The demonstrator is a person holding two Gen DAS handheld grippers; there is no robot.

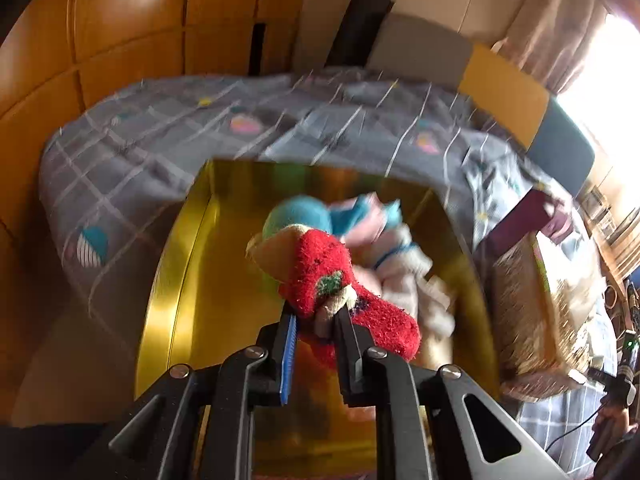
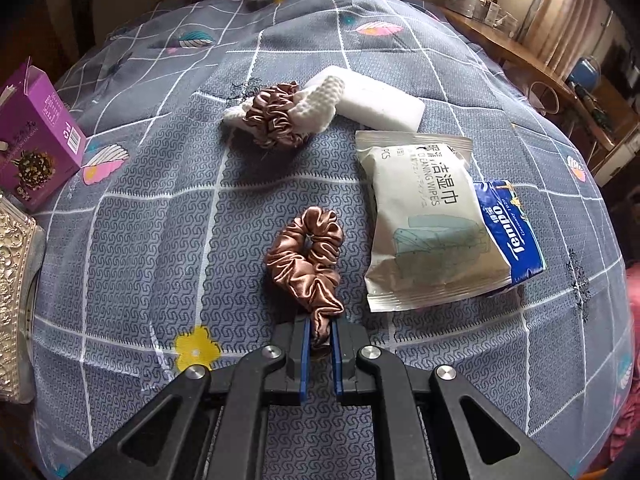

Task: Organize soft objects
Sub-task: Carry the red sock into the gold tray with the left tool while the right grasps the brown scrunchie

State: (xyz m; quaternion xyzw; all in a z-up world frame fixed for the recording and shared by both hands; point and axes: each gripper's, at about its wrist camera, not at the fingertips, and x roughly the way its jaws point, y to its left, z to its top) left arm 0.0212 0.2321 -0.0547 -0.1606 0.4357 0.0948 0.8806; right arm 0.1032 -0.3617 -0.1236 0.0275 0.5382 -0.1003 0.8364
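While the left tongs [image 1: 314, 320] clamp a red sock [image 1: 332, 276] above the gold box [image 1: 188, 272], the right tongs [image 2: 320, 336] pinch a brown scrunchie [image 2: 308, 260] at lower centre on the bed [image 2: 160, 220].

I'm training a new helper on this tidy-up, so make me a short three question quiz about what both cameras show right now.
1. True or false: the left hand-held gripper is empty.
2. What does the right hand-held gripper hold? A) the cleaning wipes pack B) the light brown scrunchie C) the purple box
3. Fill in: the left hand-held gripper holds its load over the ___ box, which already has soft items in it.

Key
1. False: it grips a red fuzzy sock.
2. B
3. gold
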